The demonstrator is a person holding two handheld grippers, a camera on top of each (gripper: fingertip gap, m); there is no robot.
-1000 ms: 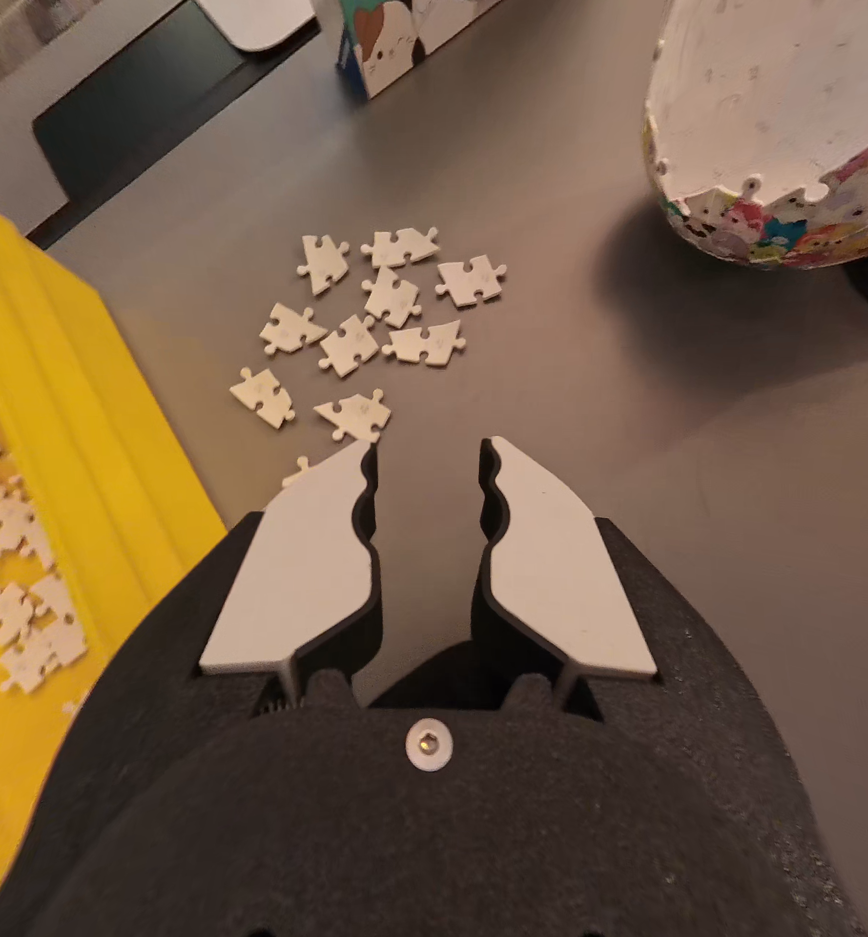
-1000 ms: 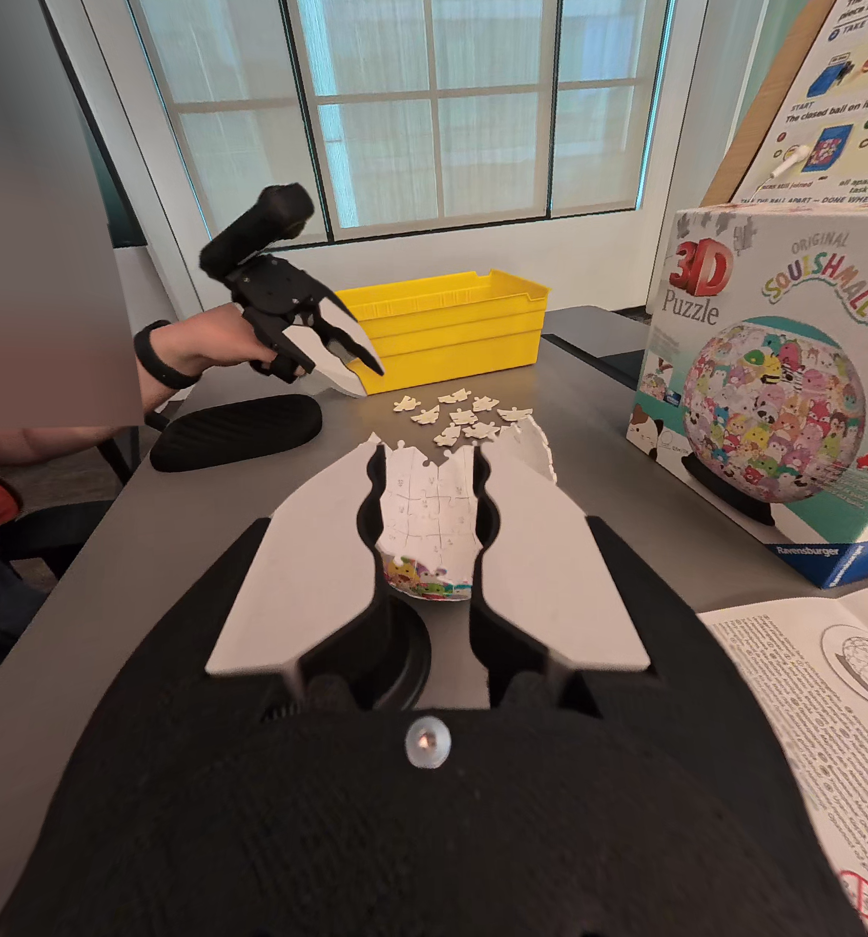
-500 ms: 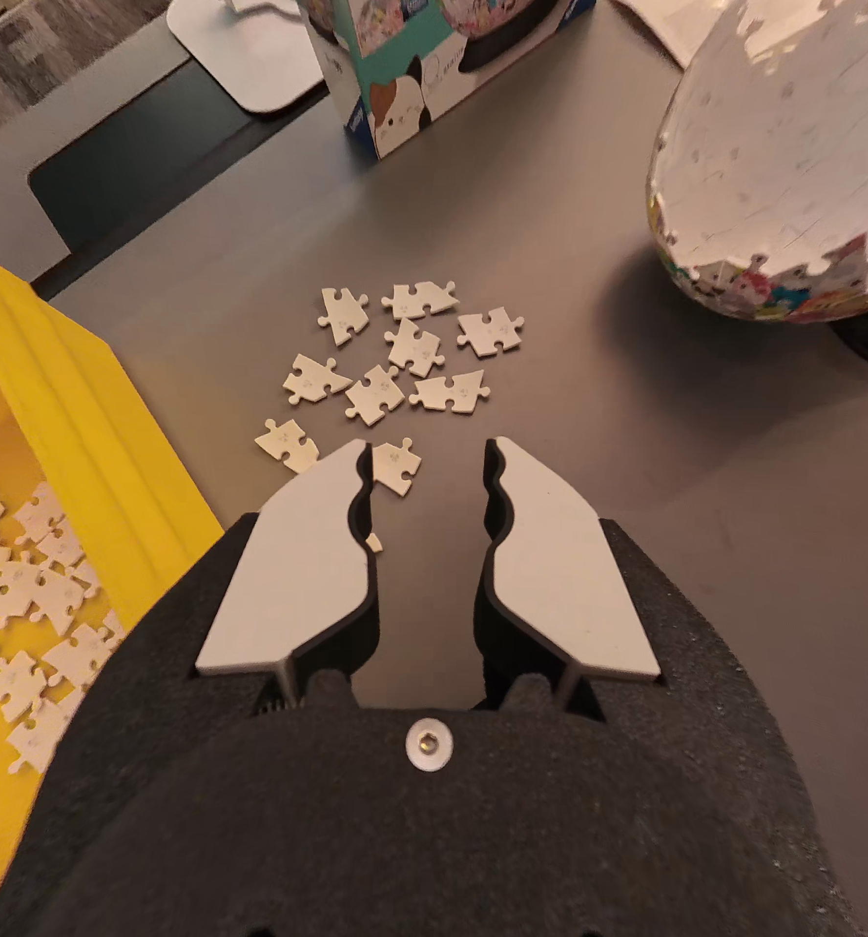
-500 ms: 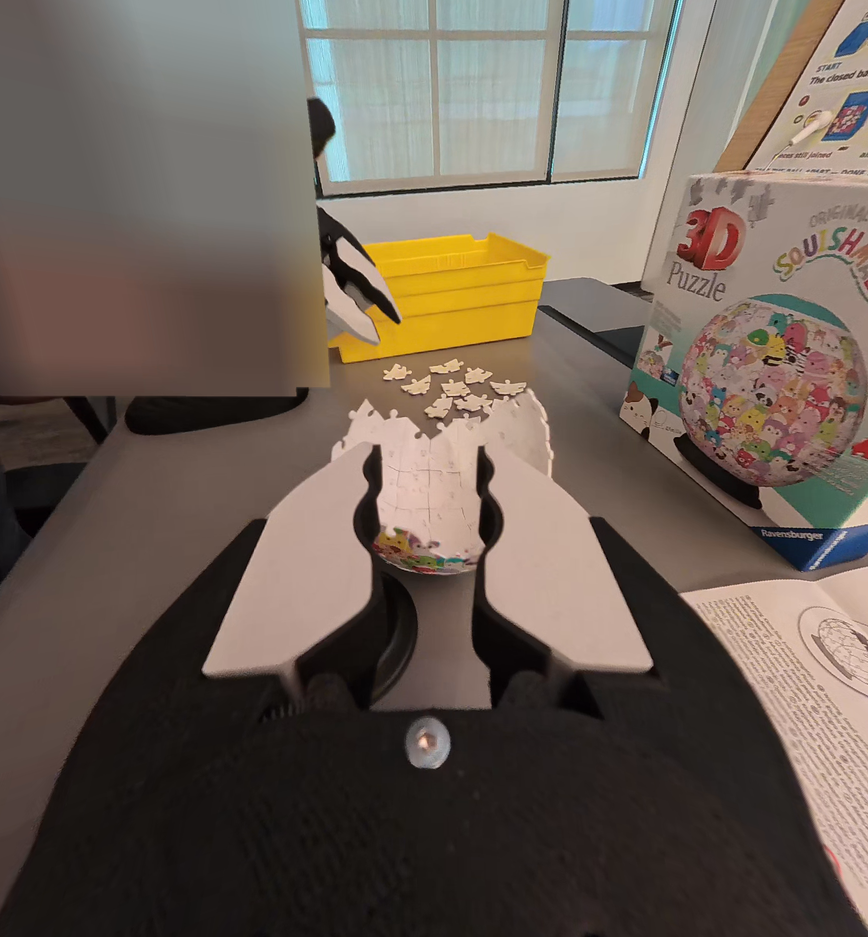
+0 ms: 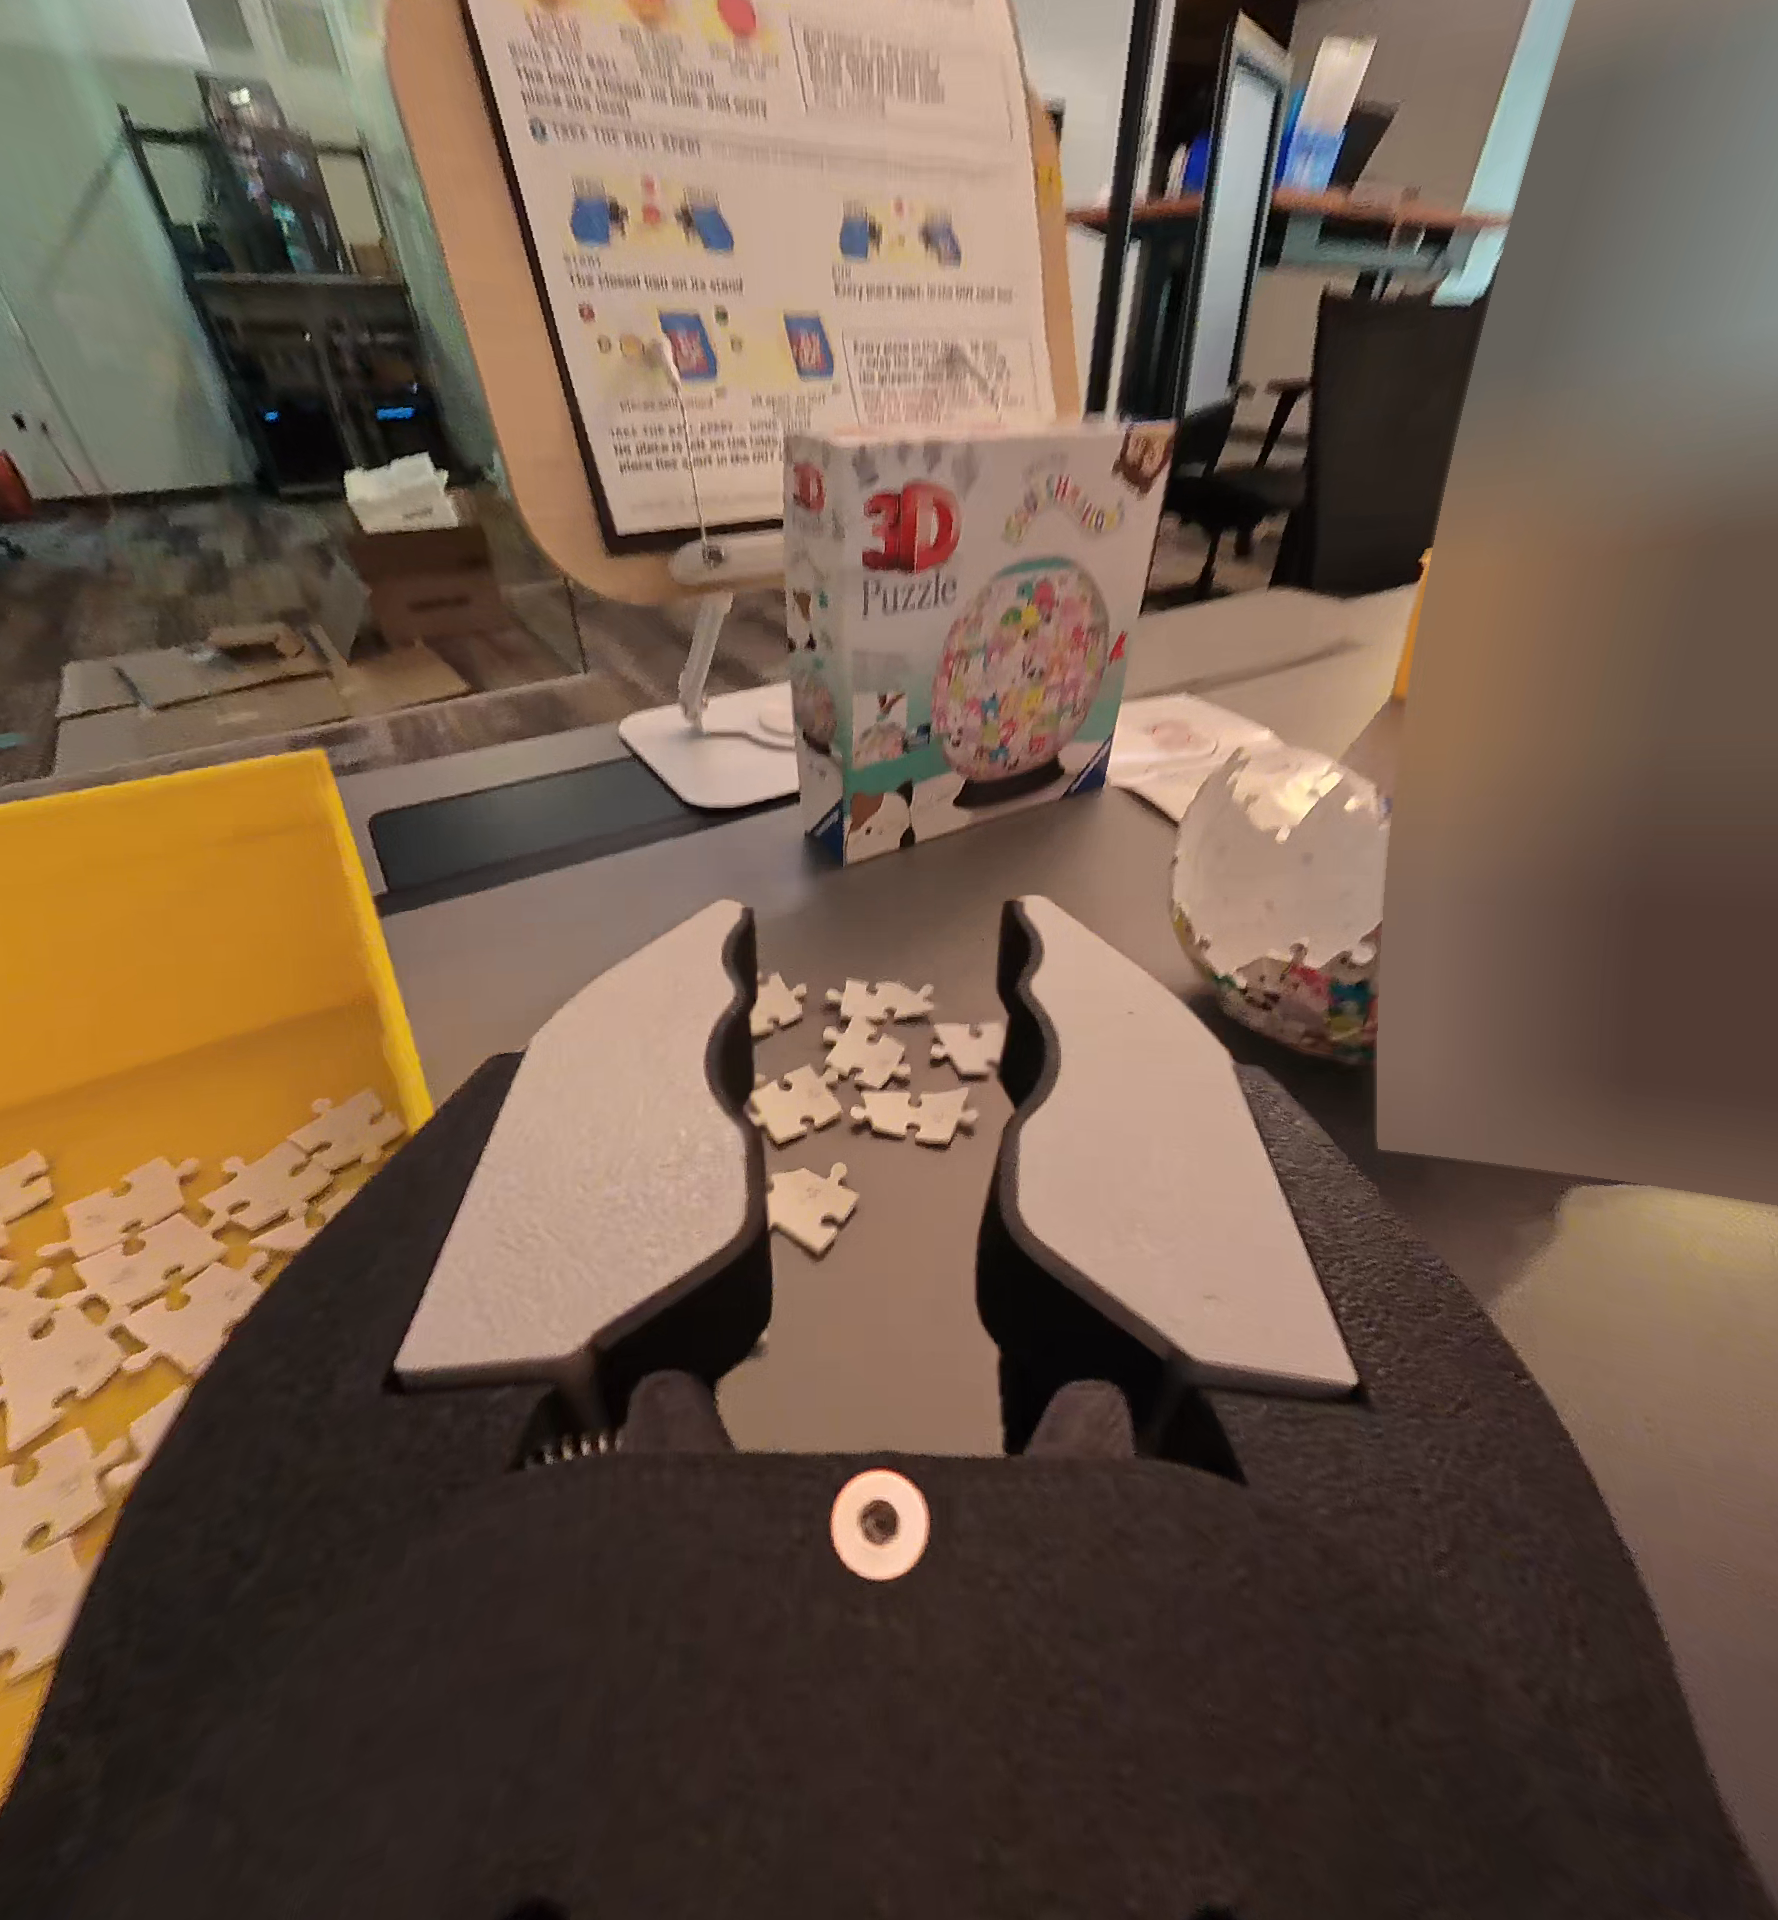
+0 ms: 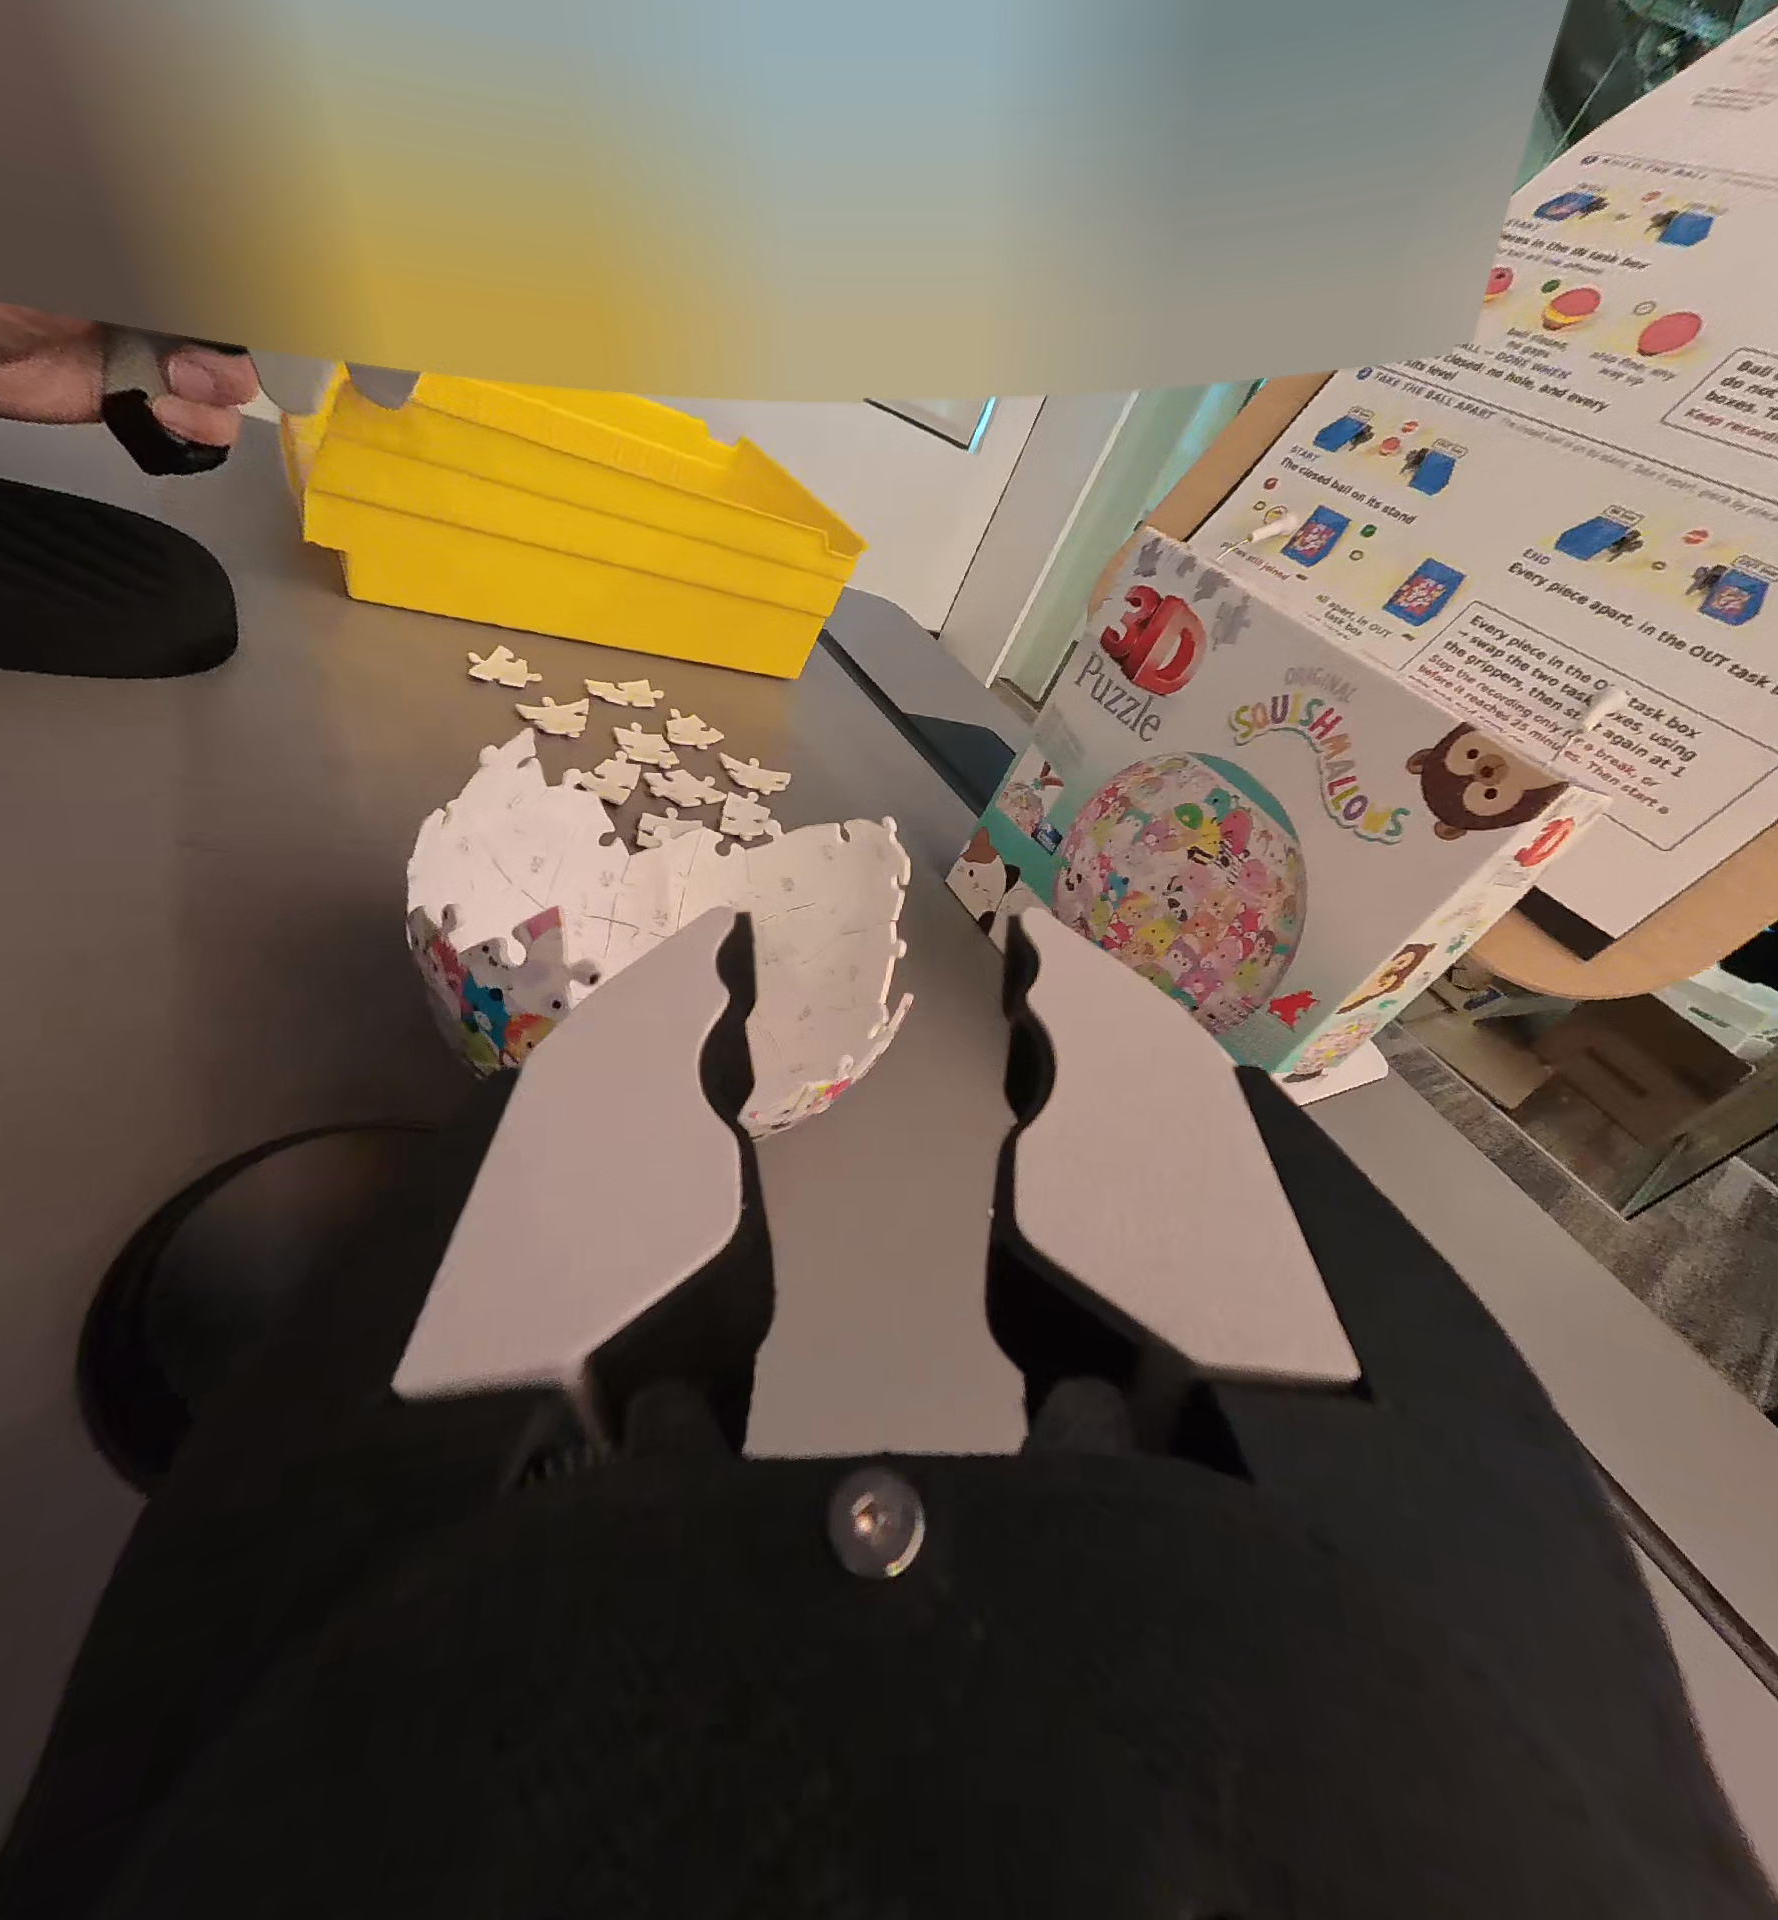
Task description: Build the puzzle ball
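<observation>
Grey table (image 5: 1643, 1455), glass partition (image 5: 241, 364), carpeted floor (image 5: 189, 603)

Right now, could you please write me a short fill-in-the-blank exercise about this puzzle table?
1. The bin holding spare pieces is coloured ____.
2. Both the left gripper and the right gripper have their jaws ____.
3. The loose pieces on the table lie with their ____ backs up.
4. The half-built puzzle ball is open at its ____.

Missing words: yellow; open; white; top

Instruction board (image 6: 1550, 499) on white stand (image 5: 703, 727), black padded rest (image 6: 54, 582) on grey table (image 6: 137, 935), cardboard boxes (image 5: 428, 582) on floor
</observation>
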